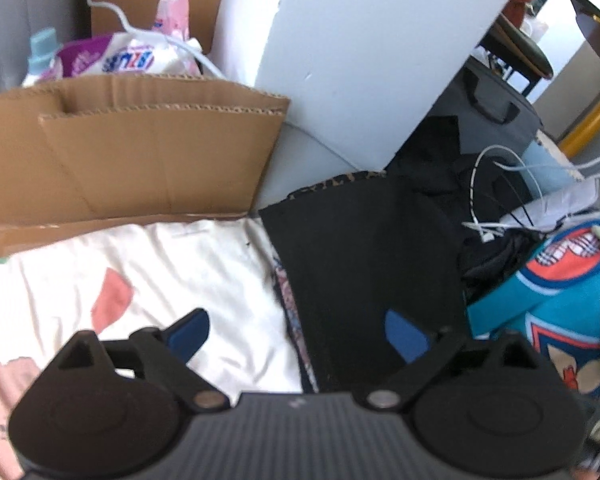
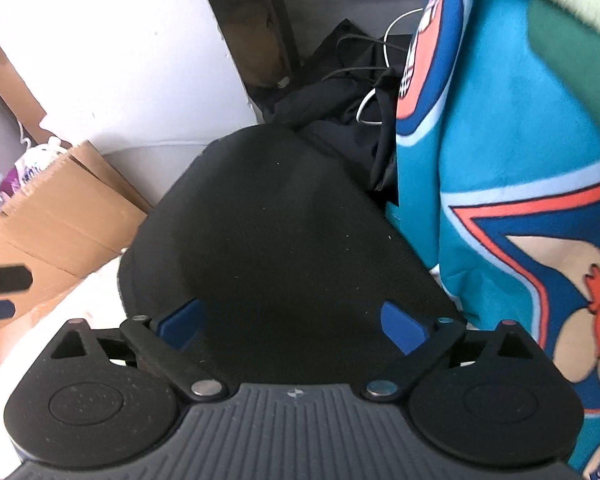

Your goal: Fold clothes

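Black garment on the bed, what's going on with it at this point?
A person with a claw in each hand is folding clothes. The black garment lies folded on the white sheet, beside a cardboard box and a bright teal printed cloth. The left claw and the right claw are both wide open above it, holding nothing; the fabric is not pinched between the blue fingers. It looks as if this fold has been let go.

cardboard box (image 1: 140, 148) left, teal garment (image 2: 500, 160) right, white sheet (image 1: 160, 264) open between
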`<move>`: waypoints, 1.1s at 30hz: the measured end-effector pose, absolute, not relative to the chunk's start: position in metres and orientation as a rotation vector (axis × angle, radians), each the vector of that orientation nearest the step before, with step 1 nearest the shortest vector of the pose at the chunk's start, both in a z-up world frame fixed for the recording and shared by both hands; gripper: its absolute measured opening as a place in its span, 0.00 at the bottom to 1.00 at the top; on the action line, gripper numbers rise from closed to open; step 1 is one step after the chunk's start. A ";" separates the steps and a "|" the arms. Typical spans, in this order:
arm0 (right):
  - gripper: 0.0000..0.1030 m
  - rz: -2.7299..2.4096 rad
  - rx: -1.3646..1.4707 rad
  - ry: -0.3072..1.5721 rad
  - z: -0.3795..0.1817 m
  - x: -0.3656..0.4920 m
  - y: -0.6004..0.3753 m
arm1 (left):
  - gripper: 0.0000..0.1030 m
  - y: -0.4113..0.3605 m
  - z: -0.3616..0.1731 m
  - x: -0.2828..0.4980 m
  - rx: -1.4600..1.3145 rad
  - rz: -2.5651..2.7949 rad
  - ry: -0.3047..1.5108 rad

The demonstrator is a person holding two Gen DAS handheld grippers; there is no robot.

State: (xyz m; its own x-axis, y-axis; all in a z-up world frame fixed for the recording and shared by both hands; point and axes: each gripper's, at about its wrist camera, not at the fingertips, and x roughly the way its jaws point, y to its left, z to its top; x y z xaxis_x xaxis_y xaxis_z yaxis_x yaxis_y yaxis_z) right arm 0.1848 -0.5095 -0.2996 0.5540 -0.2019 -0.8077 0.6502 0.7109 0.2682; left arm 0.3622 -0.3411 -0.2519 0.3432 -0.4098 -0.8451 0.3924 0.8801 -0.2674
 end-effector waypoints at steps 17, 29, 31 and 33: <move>0.98 -0.506 0.723 0.893 -0.177 0.150 -0.485 | 0.99 -0.250 -0.123 0.335 -0.067 -0.341 1.163; 0.98 -0.492 0.742 0.860 -0.086 0.131 -0.462 | 1.00 -0.197 -0.026 0.298 -0.016 -0.333 1.122; 0.98 -0.489 0.735 0.862 -0.071 0.130 -0.455 | 1.00 -0.186 -0.010 0.290 -0.009 -0.316 1.113; 0.98 -0.479 0.735 0.864 -0.056 0.127 -0.447 | 1.00 -0.169 0.004 0.281 -0.026 -0.303 1.114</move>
State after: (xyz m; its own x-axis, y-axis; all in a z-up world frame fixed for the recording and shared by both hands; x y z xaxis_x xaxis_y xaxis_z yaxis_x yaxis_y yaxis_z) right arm 0.1268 -0.4469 -0.0563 0.5710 -0.0875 -0.8163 0.6459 0.6616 0.3809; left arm 0.2809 -0.1692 0.0043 0.4042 -0.2529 -0.8790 0.2272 0.9587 -0.1713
